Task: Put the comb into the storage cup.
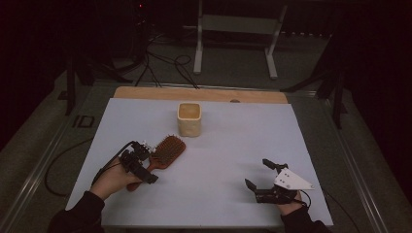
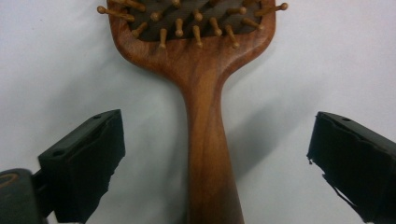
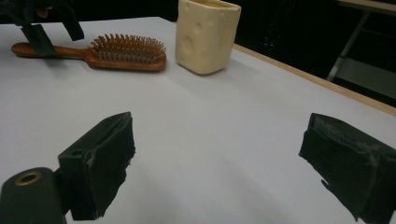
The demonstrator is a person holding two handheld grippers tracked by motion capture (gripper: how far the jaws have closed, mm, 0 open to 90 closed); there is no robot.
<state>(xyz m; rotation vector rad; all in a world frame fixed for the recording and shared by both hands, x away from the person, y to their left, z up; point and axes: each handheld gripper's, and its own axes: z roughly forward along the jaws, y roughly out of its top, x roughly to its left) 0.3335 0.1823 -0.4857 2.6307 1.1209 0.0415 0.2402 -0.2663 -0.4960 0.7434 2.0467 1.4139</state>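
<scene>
Wooden paddle hairbrush (image 2: 205, 93), seemingly peg-bristled

a table (image 1: 272, 141) with a white top and a strip of bare wood along its far edge carries two things. a wooden hairbrush (image 1: 163, 154) lies flat toward the near left — bristles up, handle pointing to the near side. a cream square cup (image 1: 189, 119) stands upright just beyond the brush head, near the far middle — close by, not touching it.
</scene>
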